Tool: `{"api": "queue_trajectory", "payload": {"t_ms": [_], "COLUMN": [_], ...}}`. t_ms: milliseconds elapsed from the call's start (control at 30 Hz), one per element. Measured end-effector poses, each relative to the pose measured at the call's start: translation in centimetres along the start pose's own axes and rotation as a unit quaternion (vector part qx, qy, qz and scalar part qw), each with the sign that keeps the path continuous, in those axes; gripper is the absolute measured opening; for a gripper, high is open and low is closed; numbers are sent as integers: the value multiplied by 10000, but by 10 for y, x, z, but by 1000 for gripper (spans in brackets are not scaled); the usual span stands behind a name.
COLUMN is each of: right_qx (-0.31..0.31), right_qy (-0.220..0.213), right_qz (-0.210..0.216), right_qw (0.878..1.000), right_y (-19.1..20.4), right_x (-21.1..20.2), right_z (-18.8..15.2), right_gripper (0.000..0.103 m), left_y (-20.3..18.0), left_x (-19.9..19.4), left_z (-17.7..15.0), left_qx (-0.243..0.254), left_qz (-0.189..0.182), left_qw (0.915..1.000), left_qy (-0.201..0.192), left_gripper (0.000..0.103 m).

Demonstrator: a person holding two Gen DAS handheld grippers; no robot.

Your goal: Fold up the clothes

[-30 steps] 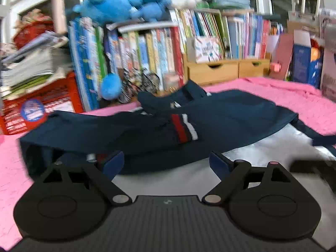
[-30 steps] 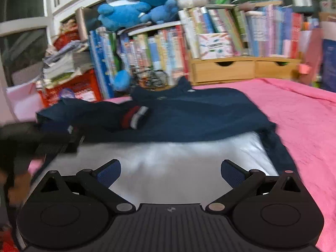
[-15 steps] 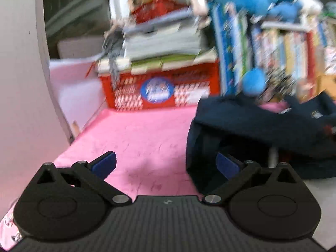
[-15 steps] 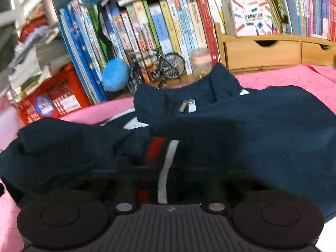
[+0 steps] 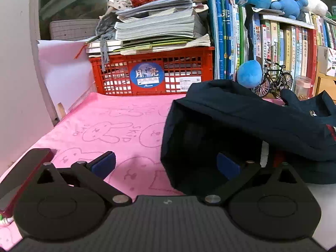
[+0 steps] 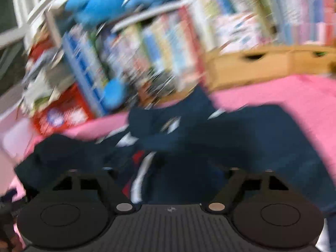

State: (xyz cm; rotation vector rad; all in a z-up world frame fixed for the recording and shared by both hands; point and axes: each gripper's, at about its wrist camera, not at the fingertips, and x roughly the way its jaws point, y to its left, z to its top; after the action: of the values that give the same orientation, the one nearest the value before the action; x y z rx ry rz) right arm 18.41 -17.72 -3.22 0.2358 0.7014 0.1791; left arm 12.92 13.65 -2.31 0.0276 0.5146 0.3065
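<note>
A dark navy jacket (image 5: 247, 121) with a red and white stripe lies bunched on the pink cloth (image 5: 117, 126). My left gripper (image 5: 166, 164) is open; its right finger (image 5: 227, 166) is against the jacket's left folded edge, its left finger (image 5: 104, 163) over bare pink cloth. In the blurred right wrist view the jacket (image 6: 241, 138) fills the middle. My right gripper (image 6: 170, 174) sits low over the stripe (image 6: 140, 172), arms spread wide, fingertips lost against the dark fabric.
A red crate (image 5: 151, 73) stacked with papers stands at the back, beside a bookshelf (image 5: 273, 48) with blue plush toys and a model bicycle (image 5: 273, 82). A dark red flat object (image 5: 23, 168) lies at the left edge. A wall (image 5: 19, 63) is at left.
My left gripper swung left from the jacket's middle to its left end. My right gripper moved forward and low onto the jacket; its view is now motion-blurred and tilted.
</note>
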Motion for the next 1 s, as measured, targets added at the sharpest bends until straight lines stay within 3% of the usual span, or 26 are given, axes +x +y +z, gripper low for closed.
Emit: {"api": "queue_trajectory", "payload": {"t_ms": [67,100,167,200,333,467,567,667,767,900,1000], "right_qx": [-157,-330,-546,-574,-997,-969,-864,-777,-838,-693,-773], "right_qy": [200,149,104,6,-642,-924,-847,-501,-339,-598,-538], "right_qz": [123,148,195,162,-475,-987,-1276,-1245,-1559,-1986,-2020], "right_qw": [9996,9992,9983,9982,9918,9861,9844,9879,9836,9758,9748], "right_y": [22,34,47,48,31,-21,-60,-89,-96,-98,-104], "right_x": [23,29,26,18,-30,-74,-84,-76,-59,-54,-52], "right_z": [-12,-18,-20,-18,-2,14,17,13,5,1,0], "right_gripper": [73,43,19,16,15,15,17,21,22,21,24], "left_y": [2,3,6,8,8,-3,-12,-14,-17,-23,-13], "left_x": [-4,-6,-8,-9,-10,-13,-17,-25,-28,-20,-19], "left_z": [1,2,4,5,6,2,-2,-6,-10,-20,-23], "left_qx": [4,-1,-26,-48,-139,-165,-71,52,217,521,400], "left_qz": [7,9,11,9,-80,-402,-648,-724,-797,-500,-570], "left_qw": [10000,10000,10000,9999,9998,9990,9979,9974,9966,9971,9968], "left_qy": [-38,-53,-83,-102,-118,-40,8,-29,16,246,387], "left_gripper": [103,103,103,103,103,103,103,103,103,103,103]}}
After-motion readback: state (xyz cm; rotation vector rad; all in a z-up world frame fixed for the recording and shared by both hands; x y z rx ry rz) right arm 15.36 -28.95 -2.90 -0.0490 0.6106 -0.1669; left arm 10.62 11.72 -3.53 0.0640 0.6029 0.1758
